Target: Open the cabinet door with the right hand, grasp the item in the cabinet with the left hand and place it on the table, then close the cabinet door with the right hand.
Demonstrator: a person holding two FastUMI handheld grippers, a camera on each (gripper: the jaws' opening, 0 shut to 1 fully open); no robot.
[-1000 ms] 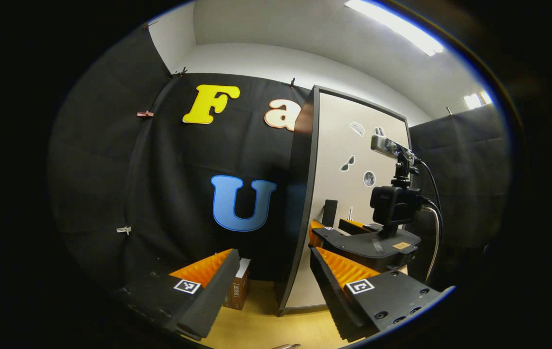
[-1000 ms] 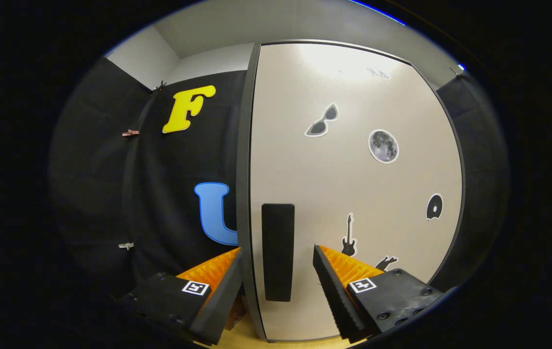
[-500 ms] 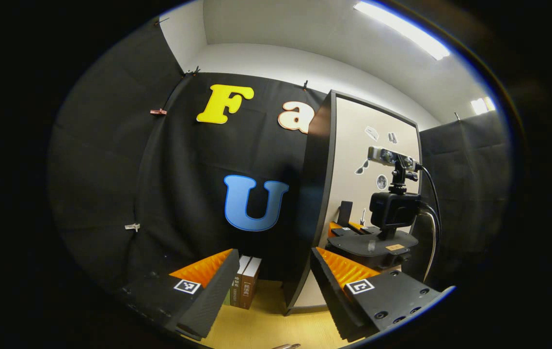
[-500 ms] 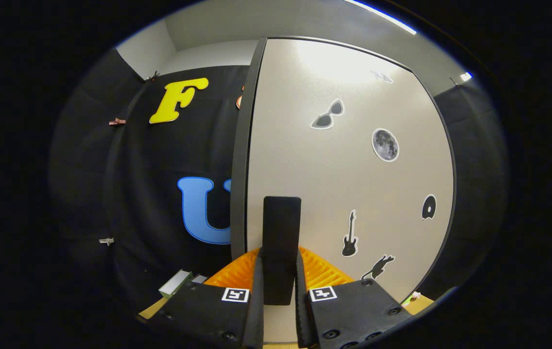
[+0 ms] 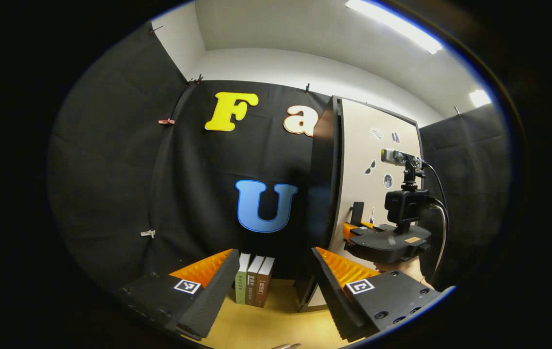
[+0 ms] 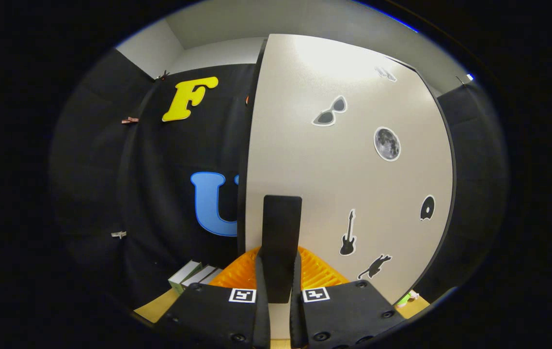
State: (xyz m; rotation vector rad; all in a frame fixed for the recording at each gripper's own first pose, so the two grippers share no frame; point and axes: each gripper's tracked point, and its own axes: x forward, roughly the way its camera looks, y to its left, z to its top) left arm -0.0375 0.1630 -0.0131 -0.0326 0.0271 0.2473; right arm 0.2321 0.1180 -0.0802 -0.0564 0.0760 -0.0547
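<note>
The pale cabinet door [image 6: 343, 184] carries black stickers and a black upright handle [image 6: 280, 228]. My right gripper [image 6: 278, 286] is shut on that handle, a finger pressing each side. In the left gripper view the door [image 5: 377, 160] stands partly swung out, its dark edge towards me, with the right gripper [image 5: 359, 228] at the handle [image 5: 357, 212]. Three books [image 5: 255, 280] stand upright on the wooden surface behind the door, also seen low at the left as books [image 6: 193, 274]. My left gripper [image 5: 272, 274] is open, in front of the books and apart from them.
The wooden tabletop [image 5: 266, 325] runs from the books towards me. A hand [image 5: 402, 267] holds the right gripper beside the door. Something small and green [image 6: 404, 298] lies at the door's lower right. Black cloth walls close the back and sides.
My right gripper went from open around the handle to shut on it. The door has swung further open, and the books have come into sight behind it.
</note>
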